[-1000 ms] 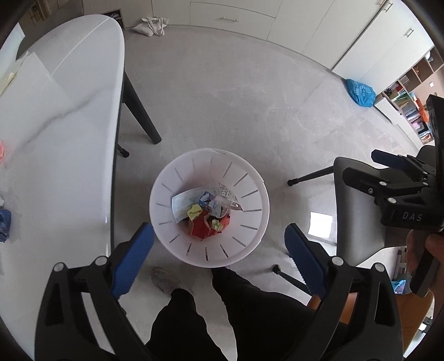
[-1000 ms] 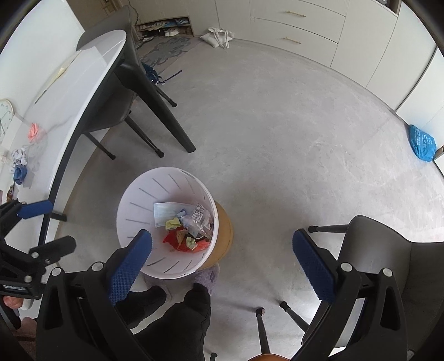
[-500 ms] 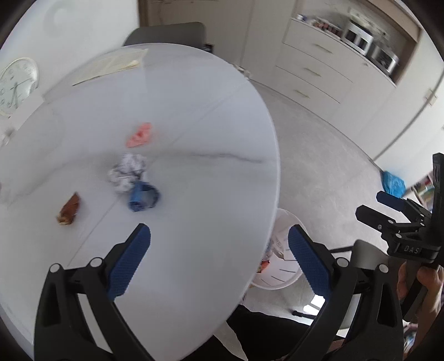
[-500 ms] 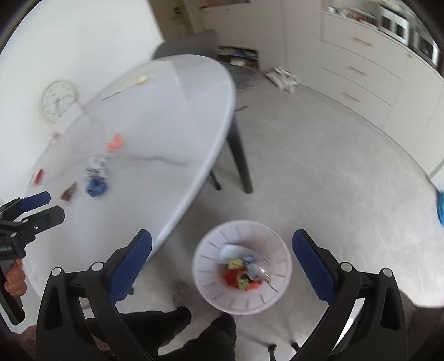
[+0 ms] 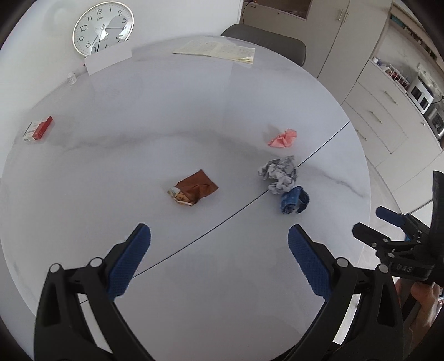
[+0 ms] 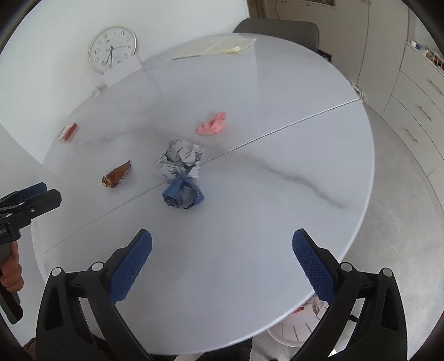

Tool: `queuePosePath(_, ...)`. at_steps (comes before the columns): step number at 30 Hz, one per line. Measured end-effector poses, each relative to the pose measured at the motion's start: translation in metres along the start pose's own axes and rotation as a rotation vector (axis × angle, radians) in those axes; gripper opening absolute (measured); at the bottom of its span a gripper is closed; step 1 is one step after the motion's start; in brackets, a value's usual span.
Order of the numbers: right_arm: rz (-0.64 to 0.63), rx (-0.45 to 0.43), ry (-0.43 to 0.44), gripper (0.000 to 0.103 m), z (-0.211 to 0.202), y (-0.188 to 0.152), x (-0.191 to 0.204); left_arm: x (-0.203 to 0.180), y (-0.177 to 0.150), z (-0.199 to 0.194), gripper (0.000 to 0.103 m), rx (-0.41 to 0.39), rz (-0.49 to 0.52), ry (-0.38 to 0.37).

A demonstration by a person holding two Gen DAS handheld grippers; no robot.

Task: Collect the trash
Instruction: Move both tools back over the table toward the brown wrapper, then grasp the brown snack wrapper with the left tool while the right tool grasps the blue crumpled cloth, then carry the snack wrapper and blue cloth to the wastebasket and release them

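Note:
Several pieces of trash lie on the round white table: a brown wrapper, a crumpled grey-white paper ball, a crumpled blue wrapper and a pink scrap. My left gripper is open and empty above the near side of the table, facing the brown wrapper. My right gripper is open and empty, facing the blue wrapper. The white trash bin peeks out under the table's near right edge.
A red and white box lies at the far left of the table. An open booklet lies at the far edge before a grey chair. A wall clock leans behind the table. Cabinets stand at right.
Both grippers have swung up from over the trash bin on the floor to over the table top. The trash on the table now lies ahead of both. Both stay open and empty.

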State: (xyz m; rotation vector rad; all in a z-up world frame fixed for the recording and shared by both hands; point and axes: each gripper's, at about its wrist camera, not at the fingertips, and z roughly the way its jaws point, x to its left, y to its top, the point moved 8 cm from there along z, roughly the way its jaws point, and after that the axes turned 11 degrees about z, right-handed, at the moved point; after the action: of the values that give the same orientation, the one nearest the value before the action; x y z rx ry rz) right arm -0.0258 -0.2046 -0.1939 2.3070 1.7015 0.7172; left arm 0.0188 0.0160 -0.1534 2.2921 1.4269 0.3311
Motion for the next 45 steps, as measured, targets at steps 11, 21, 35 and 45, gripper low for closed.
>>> queuePosePath(11,-0.006,0.044,-0.049,0.091,0.078,0.016,0.039,0.046,0.006,0.055,0.095,0.032,0.092,-0.025)
queuePosePath(21,-0.071,0.092,-0.113,0.037,0.094,0.014,0.047,0.043,0.024,0.113,0.095,0.063,0.207,-0.091)
queuePosePath(35,0.111,0.065,-0.041,0.029,0.039,0.007,0.012,0.028,0.03,0.137,0.057,0.063,0.304,-0.096)
queuePosePath(45,0.159,0.043,-0.007,0.029,0.022,0.001,0.009,0.036,0.024,0.126,0.035,0.051,0.243,-0.118)
